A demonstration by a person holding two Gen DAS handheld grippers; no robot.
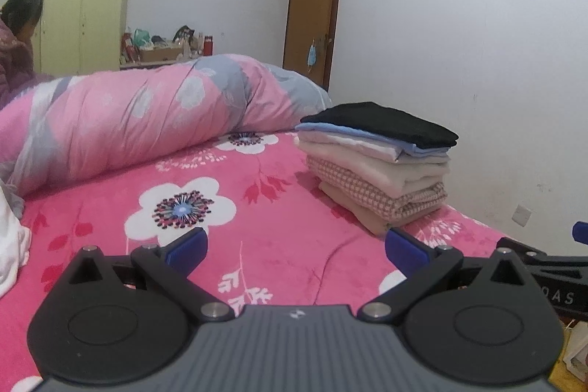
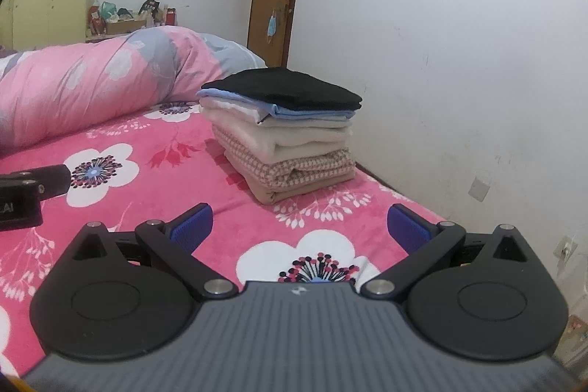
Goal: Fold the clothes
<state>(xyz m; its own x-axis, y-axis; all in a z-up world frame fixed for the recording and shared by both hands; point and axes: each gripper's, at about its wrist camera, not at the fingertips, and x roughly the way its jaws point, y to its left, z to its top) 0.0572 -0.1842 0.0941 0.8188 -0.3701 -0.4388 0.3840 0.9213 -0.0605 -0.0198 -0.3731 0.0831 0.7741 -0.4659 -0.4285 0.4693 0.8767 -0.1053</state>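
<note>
A stack of folded clothes (image 1: 378, 164) (image 2: 286, 138) sits on the pink flowered bed sheet (image 1: 257, 237) (image 2: 154, 179) near the wall, black garment (image 1: 386, 123) (image 2: 290, 92) on top, then blue, cream, checked and tan layers. My left gripper (image 1: 296, 247) hovers open above the sheet, short of the stack, nothing between its blue pads. My right gripper (image 2: 299, 225) is likewise open and empty, in front of the stack. White cloth (image 1: 11, 237) lies at the left edge of the left wrist view. Each gripper shows at the other view's edge.
A rolled pink and grey quilt (image 1: 147, 120) (image 2: 92, 79) lies across the bed's far side. A person (image 1: 18, 35) sits at the far left by a yellow wardrobe (image 1: 81, 13). White wall (image 1: 477, 79) runs close along the right; a brown door (image 1: 316, 2) stands beyond.
</note>
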